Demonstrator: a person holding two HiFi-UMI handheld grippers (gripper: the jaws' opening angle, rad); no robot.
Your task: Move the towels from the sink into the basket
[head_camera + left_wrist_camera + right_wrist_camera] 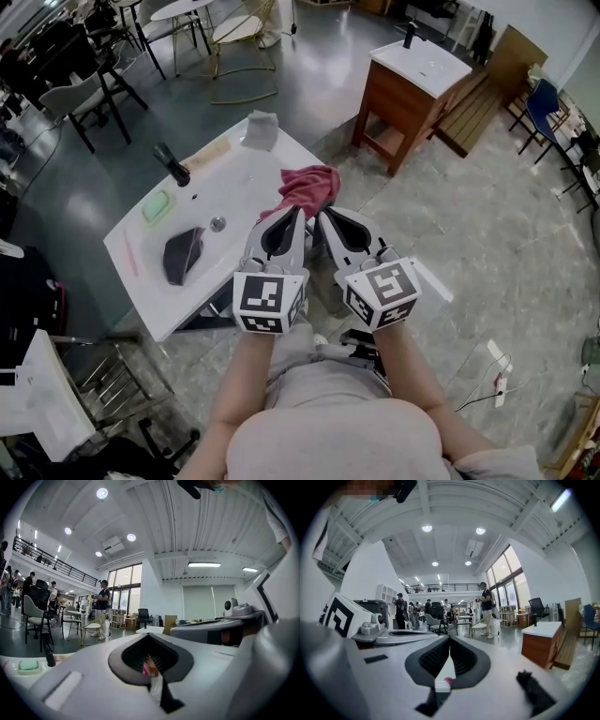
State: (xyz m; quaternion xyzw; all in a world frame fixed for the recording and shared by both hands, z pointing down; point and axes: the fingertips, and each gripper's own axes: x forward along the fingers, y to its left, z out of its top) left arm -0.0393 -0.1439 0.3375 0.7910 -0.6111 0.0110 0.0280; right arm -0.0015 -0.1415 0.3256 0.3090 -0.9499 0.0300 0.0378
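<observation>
Left gripper (297, 212) and right gripper (324, 216), side by side, are each clamped shut on the near edge of the red towel (311, 186) bunched just ahead of their tips; advise moving the 2 level and together so neither pinch slips.

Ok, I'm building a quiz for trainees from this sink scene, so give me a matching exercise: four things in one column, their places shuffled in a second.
Things:
1 red towel
2 dark towel
3 pale grey towel
4 green soap

Places:
A far corner of the counter
B gripped by the left tongs and right tongs
C next to the faucet
D in the basin, by the drain

Pairs: 1-B; 2-D; 3-A; 4-C
</observation>
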